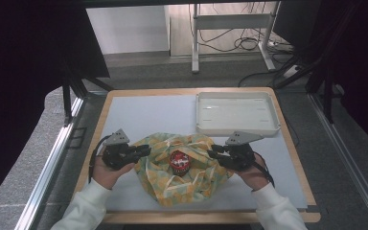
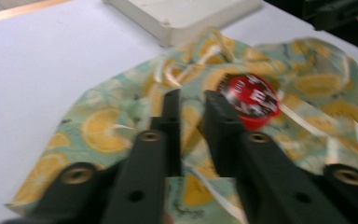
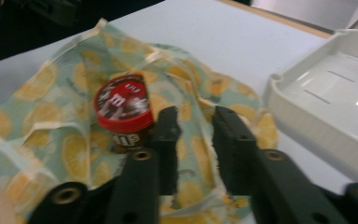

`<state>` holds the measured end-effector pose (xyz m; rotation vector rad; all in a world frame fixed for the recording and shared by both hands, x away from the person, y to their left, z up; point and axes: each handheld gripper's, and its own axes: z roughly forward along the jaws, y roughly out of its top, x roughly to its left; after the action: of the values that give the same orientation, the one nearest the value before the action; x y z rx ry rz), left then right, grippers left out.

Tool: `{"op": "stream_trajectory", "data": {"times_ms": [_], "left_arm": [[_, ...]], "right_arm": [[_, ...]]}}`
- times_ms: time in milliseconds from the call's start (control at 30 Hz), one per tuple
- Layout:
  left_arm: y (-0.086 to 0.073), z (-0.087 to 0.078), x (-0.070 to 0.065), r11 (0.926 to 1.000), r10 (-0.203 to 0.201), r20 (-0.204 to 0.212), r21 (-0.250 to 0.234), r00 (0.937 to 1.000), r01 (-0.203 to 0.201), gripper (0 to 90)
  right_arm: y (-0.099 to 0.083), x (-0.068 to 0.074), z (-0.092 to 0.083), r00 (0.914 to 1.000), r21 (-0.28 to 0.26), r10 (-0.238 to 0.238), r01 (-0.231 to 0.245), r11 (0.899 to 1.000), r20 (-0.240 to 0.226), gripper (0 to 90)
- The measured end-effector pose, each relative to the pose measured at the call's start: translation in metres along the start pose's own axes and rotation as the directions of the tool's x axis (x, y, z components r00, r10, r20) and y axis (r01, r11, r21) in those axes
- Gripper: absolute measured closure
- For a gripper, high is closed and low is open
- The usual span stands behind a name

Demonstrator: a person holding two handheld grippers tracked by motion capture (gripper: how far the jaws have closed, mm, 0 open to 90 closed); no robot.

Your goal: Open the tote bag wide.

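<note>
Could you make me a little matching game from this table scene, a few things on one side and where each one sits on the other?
Things:
1. round tub with a red lid
2. lemon-print green and yellow cloth
3. shallow white plastic tray
4. left gripper

Places:
A. at the far right part of the table
B. spread on the near middle of the table
C. at the cloth's left edge
D. on the middle of the cloth

Pairs: 1-D, 2-B, 3-A, 4-C

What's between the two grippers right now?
High view: the red-lidded candy cup sits on the lemon-print cloth, between the left gripper and right gripper.
</note>
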<state>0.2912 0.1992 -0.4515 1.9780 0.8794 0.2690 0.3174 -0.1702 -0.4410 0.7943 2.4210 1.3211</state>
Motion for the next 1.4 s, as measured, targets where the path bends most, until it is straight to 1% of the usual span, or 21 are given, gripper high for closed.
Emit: {"op": "stream_trajectory", "data": {"times_ms": [33,67,100,133,200,367,400,433,533,600,667,733,867,933,1033,1133,1267,1300,1333,1367,1400], "left_arm": [[0.000,0.001,-0.004,0.9999,0.011,0.005,0.007,0.9999,-0.011,86.9],[0.000,0.001,-0.004,0.9999,0.011,0.005,0.007,0.9999,-0.011,88.6],[0.001,0.002,-0.010,0.9992,0.032,0.016,0.022,0.9994,-0.032,89.9],[0.001,0.002,-0.010,0.9992,0.032,0.016,0.022,0.9994,-0.032,90.0],[0.001,0.004,-0.015,0.9983,0.043,0.029,0.037,0.9987,-0.044,90.0],[0.000,0.011,-0.018,0.9971,0.045,0.039,0.060,0.9982,-0.047,90.0],[0.000,0.013,-0.018,0.9965,0.046,0.038,0.068,0.9982,-0.049,90.0],[-0.002,0.019,-0.019,0.9945,0.053,0.038,0.088,0.9979,-0.056,90.0],[-0.003,0.024,-0.020,0.9930,0.052,0.042,0.104,0.9978,-0.056,90.0],[-0.005,0.030,-0.020,0.9904,0.052,0.045,0.126,0.9976,-0.057,90.0],[-0.005,0.032,-0.021,0.9896,0.052,0.048,0.132,0.9975,-0.058,90.0],[-0.006,0.034,-0.021,0.9880,0.054,0.050,0.142,0.9973,-0.061,90.0],[-0.008,0.038,-0.020,0.9865,0.042,0.057,0.156,0.9975,-0.050,90.0],[-0.009,0.040,-0.019,0.9859,0.026,0.073,0.163,0.9970,-0.038,90.0],[-0.010,0.043,-0.020,0.9839,0.036,0.071,0.172,0.9969,-0.047,90.0],[-0.011,0.047,-0.019,0.9821,0.035,0.072,0.182,0.9968,-0.048,90.0],[-0.014,0.052,-0.017,0.9794,0.027,0.074,0.197,0.9969,-0.042,90.0],[-0.015,0.054,-0.017,0.9792,0.021,0.076,0.200,0.9969,-0.036,90.0],[-0.017,0.057,-0.018,0.9759,0.019,0.083,0.215,0.9964,-0.036,90.0],[-0.017,0.057,-0.018,0.9759,0.019,0.083,0.215,0.9964,-0.036,90.0],[-0.017,0.059,-0.019,0.9720,0.028,0.090,0.230,0.9956,-0.048,90.0]], "right_arm": [[0.000,0.002,0.001,1.0000,0.002,-0.007,0.007,1.000,-0.006,79.3],[0.001,0.003,0.002,0.9998,0.005,-0.012,0.012,1.000,-0.013,82.5],[0.001,0.005,0.002,0.9998,0.008,-0.014,0.014,1.000,-0.017,85.0],[0.001,0.005,0.002,0.9998,0.008,-0.014,0.014,1.000,-0.017,85.0],[0.002,0.008,0.004,0.9995,0.014,-0.020,0.020,1.000,-0.025,88.6],[0.004,0.012,0.006,0.9992,0.020,-0.026,0.026,0.999,-0.029,88.7],[0.005,0.012,0.007,0.9991,0.021,-0.030,0.030,0.999,-0.031,88.7],[0.005,0.014,0.009,0.9988,0.026,-0.037,0.038,0.999,-0.033,88.7],[0.006,0.015,0.011,0.9986,0.033,-0.037,0.038,0.999,-0.039,88.7],[0.005,0.017,0.015,0.9975,0.042,-0.046,0.048,0.998,-0.053,88.8],[0.005,0.018,0.017,0.9970,0.047,-0.053,0.056,0.997,-0.055,88.7],[0.004,0.021,0.020,0.9957,0.052,-0.061,0.064,0.997,-0.070,88.7],[0.001,0.025,0.030,0.9932,0.084,-0.075,0.082,0.993,-0.089,88.7],[-0.001,0.027,0.035,0.9923,0.103,-0.083,0.093,0.990,-0.092,88.8],[-0.004,0.028,0.043,0.9900,0.121,-0.088,0.101,0.987,-0.111,88.8],[-0.006,0.028,0.050,0.9901,0.149,-0.093,0.108,0.983,-0.105,88.8],[-0.008,0.024,0.056,0.9926,0.179,-0.080,0.096,0.979,-0.091,88.8],[-0.008,0.024,0.056,0.9926,0.179,-0.080,0.096,0.979,-0.091,88.8],[-0.009,0.023,0.059,0.9933,0.189,-0.073,0.089,0.978,-0.089,88.8],[-0.009,0.023,0.059,0.9933,0.189,-0.073,0.089,0.978,-0.089,88.8],[-0.010,0.022,0.061,0.9934,0.197,-0.071,0.088,0.976,-0.090,88.8]]}}
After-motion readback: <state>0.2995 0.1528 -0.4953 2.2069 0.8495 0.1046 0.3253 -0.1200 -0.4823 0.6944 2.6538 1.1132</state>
